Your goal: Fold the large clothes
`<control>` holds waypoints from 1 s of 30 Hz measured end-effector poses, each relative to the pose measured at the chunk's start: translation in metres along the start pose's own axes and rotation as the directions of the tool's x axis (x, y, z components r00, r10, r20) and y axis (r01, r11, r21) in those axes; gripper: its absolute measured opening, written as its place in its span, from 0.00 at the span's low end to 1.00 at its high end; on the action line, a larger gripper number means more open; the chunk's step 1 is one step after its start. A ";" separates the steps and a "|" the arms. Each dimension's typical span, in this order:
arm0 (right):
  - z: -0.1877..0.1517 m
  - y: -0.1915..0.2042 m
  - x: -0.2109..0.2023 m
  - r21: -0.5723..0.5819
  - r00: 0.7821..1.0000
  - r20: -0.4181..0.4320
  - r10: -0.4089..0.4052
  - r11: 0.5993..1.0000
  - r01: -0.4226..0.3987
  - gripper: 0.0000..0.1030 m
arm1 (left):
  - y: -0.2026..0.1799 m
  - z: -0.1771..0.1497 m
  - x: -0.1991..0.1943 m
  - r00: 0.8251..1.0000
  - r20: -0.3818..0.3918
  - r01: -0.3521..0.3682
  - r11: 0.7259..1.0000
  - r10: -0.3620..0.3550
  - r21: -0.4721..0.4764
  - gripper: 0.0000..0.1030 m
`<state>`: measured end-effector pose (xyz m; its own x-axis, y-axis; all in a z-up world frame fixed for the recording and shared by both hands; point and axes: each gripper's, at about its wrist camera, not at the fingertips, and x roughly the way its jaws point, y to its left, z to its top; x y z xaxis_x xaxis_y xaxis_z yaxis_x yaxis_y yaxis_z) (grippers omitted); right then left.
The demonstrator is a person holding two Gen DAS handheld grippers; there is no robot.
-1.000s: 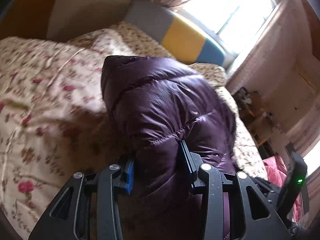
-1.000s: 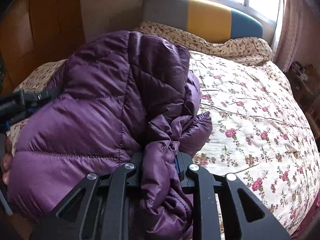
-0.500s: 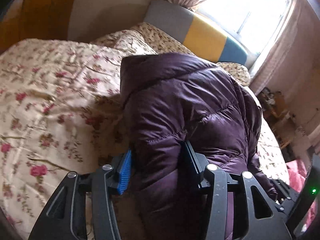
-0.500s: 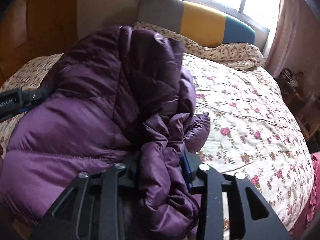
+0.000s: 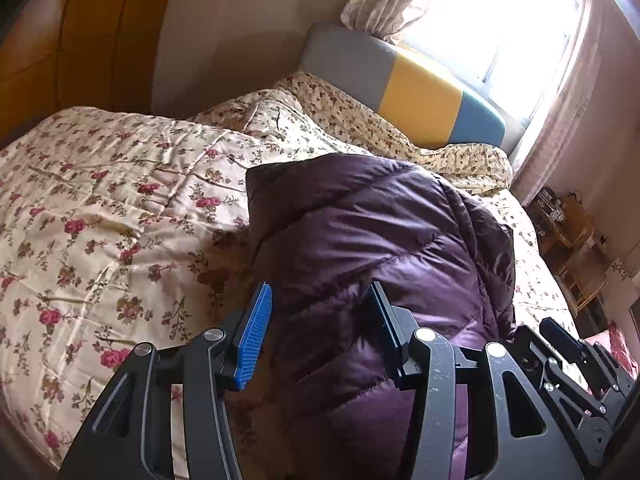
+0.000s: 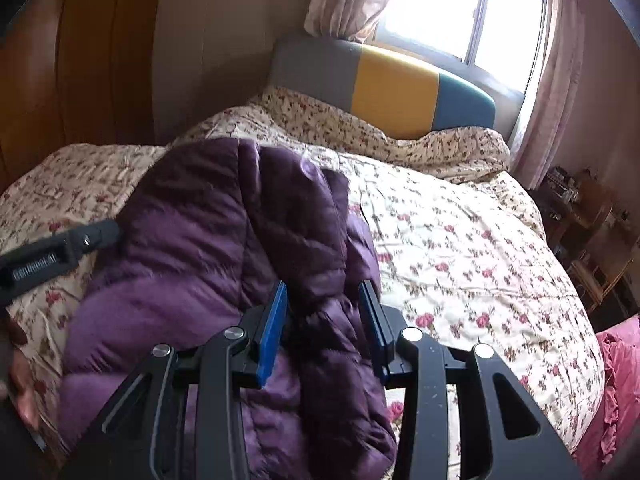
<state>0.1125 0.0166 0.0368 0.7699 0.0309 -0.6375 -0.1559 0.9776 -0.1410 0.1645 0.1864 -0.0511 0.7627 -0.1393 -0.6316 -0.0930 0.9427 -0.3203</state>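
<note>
A puffy purple down jacket (image 5: 368,232) lies bunched on the flowered bed quilt (image 5: 100,208). My left gripper (image 5: 320,292) straddles its near left edge, jaws apart; the left blue pad stands clear of the cloth and the right pad rests against it. In the right wrist view the jacket (image 6: 192,248) spreads to the left, with a thick folded ridge running between the pads of my right gripper (image 6: 324,286), which is open and not pinching. The left gripper (image 6: 60,248) shows at that view's left edge, and the right gripper (image 5: 568,356) at the left wrist view's lower right.
A grey, yellow and blue headboard (image 6: 392,88) stands under a bright window with curtains. A wooden wardrobe (image 6: 80,60) fills the left. Low wooden furniture (image 6: 592,232) and pink fabric (image 6: 616,380) lie off the bed's right side. A hand (image 6: 20,392) shows at the lower left.
Both grippers have spread their jaws and let the jacket go. Both have lifted and drawn back a little, so more of the quilt and headboard shows; the jacket has settled lower on the bed.
</note>
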 end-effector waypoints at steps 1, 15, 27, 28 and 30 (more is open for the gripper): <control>0.005 0.003 0.000 -0.003 1.000 0.008 -0.004 1.000 0.004 0.35 | 0.000 0.002 0.000 1.000 0.001 0.000 1.000 0.000 -0.005 0.48; 0.051 0.017 0.050 0.036 0.998 -0.019 -0.058 0.998 0.059 0.31 | -0.010 0.021 0.015 1.000 0.003 -0.011 1.000 0.011 0.001 0.48; 0.004 0.022 0.091 -0.021 0.989 -0.137 -0.060 0.998 0.058 0.25 | -0.033 -0.004 0.049 0.998 -0.049 -0.039 0.994 0.044 0.103 0.48; 0.001 0.023 0.092 -0.025 0.989 -0.137 -0.060 0.998 0.057 0.25 | -0.033 -0.007 0.051 0.997 -0.051 -0.045 0.992 0.051 0.115 0.48; -0.006 0.026 0.096 -0.034 0.990 -0.130 -0.054 0.998 0.050 0.25 | -0.034 -0.013 0.055 0.997 -0.049 -0.060 0.989 0.067 0.134 0.48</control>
<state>0.1788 0.0439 -0.0324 0.6900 -0.0489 -0.7221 -0.1382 0.9705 -0.1978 0.2013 0.1430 -0.0845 0.7222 -0.0902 -0.6858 -0.0526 0.9814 -0.1845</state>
